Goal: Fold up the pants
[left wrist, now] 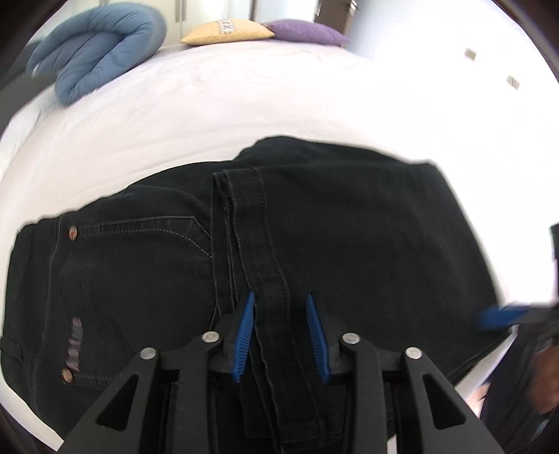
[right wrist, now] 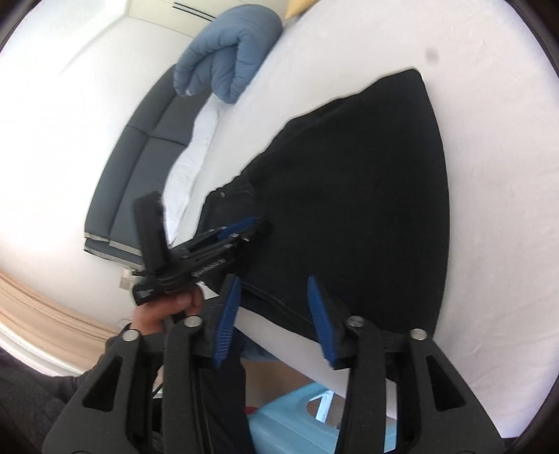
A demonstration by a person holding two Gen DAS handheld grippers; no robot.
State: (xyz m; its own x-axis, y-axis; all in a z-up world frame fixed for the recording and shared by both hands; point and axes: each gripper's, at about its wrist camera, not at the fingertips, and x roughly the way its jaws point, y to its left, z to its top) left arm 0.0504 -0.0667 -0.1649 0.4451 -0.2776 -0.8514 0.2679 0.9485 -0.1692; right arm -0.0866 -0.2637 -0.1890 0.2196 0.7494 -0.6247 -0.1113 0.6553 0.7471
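Note:
Black pants (left wrist: pixel 332 237) lie folded on the white bed (left wrist: pixel 209 115), waist and pocket rivets to the left, leg hems laid across the middle. My left gripper (left wrist: pixel 281 307) hovers over the hem strip with its blue fingers (left wrist: pixel 246 324) apart, holding nothing. In the right wrist view the pants (right wrist: pixel 367 195) form a dark slab near the bed's edge. My right gripper (right wrist: pixel 274 297) is open over the pants' near edge. The left gripper also shows in the right wrist view (right wrist: pixel 241 227), resting at the pants' left side.
A rolled blue duvet (left wrist: pixel 101 52) lies at the far left of the bed, with a yellow pillow (left wrist: pixel 227 31) and a purple pillow (left wrist: pixel 304 31) at the head. A grey sofa (right wrist: pixel 139 157) stands beside the bed. A light blue stool (right wrist: pixel 297 419) is below the bed edge.

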